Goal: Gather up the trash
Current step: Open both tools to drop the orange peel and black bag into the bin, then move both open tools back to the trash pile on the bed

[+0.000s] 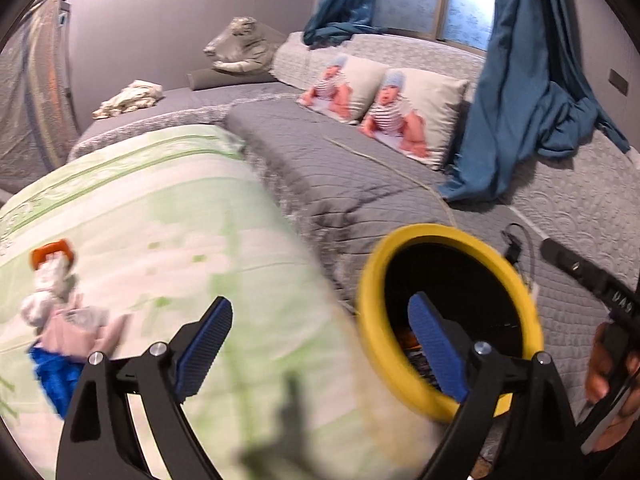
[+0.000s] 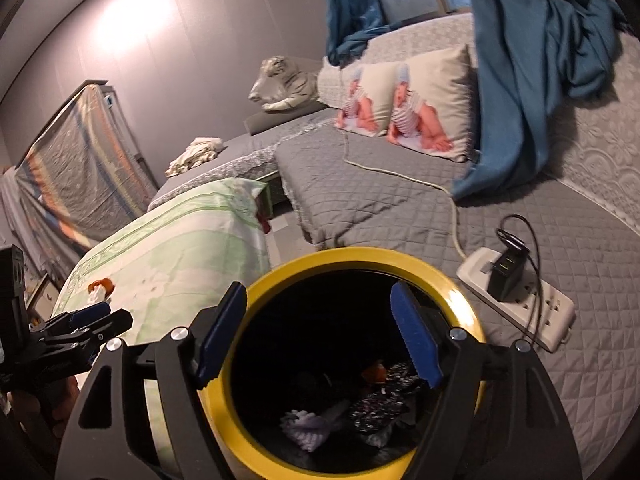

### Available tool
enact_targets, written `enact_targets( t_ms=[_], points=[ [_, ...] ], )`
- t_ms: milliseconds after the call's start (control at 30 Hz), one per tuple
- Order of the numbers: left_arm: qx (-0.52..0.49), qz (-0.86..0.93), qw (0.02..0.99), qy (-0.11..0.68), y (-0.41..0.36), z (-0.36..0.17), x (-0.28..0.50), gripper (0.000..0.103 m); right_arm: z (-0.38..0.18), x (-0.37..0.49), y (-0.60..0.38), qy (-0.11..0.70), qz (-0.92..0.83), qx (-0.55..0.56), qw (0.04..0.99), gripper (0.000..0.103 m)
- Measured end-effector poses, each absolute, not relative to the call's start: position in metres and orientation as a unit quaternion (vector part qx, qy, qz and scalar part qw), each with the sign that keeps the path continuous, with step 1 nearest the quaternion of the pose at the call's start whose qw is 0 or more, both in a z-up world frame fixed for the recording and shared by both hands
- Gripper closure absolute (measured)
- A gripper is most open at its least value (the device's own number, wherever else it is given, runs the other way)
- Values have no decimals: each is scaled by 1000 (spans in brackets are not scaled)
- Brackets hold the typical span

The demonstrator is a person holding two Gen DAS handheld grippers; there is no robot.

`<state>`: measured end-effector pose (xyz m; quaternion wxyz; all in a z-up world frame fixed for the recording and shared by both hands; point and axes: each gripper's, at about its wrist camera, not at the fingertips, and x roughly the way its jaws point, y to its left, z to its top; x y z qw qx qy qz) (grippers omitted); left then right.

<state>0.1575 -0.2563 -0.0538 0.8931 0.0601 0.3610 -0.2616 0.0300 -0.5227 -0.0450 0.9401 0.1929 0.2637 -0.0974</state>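
From the left wrist view, the left gripper (image 1: 320, 350) is seen with its jaws wide apart and nothing between them, hanging over the green-patterned sheet (image 1: 160, 216). A small heap of trash (image 1: 60, 312), orange, white, pink and blue, lies on that sheet to the left of the jaws, well apart from them. The picture is blurred, so a hurried grab could be misplaced, and sheet fabric could be pinched along with the trash.

From the right wrist view, the right gripper (image 2: 320, 340) is seen with its jaws apart, one on each side of the near rim of the yellow-rimmed bin (image 2: 460, 300); contact cannot be told. Scraps already lie at the bottom. The bin could be tipped if the rim is knocked, and the power strip (image 2: 552, 312) lies just beside it on the grey bedcover (image 2: 400, 208).
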Motion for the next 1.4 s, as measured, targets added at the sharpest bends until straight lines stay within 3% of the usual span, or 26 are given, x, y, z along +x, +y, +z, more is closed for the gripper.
enact_targets(
  t_ms=[700, 1100, 1400],
  points=[
    [-10, -107, 916, 387, -68, -69, 179, 17, -6, 143, -389, 303, 53, 92, 947, 31],
    [-74, -95, 898, 423, -35, -99, 199, 17, 1, 281, -249, 375, 199, 0, 905, 31],
    [-88, -101, 888, 440, -36, -109, 205, 17, -28, 355, -148, 437, 285, -81, 849, 31]
  ],
)
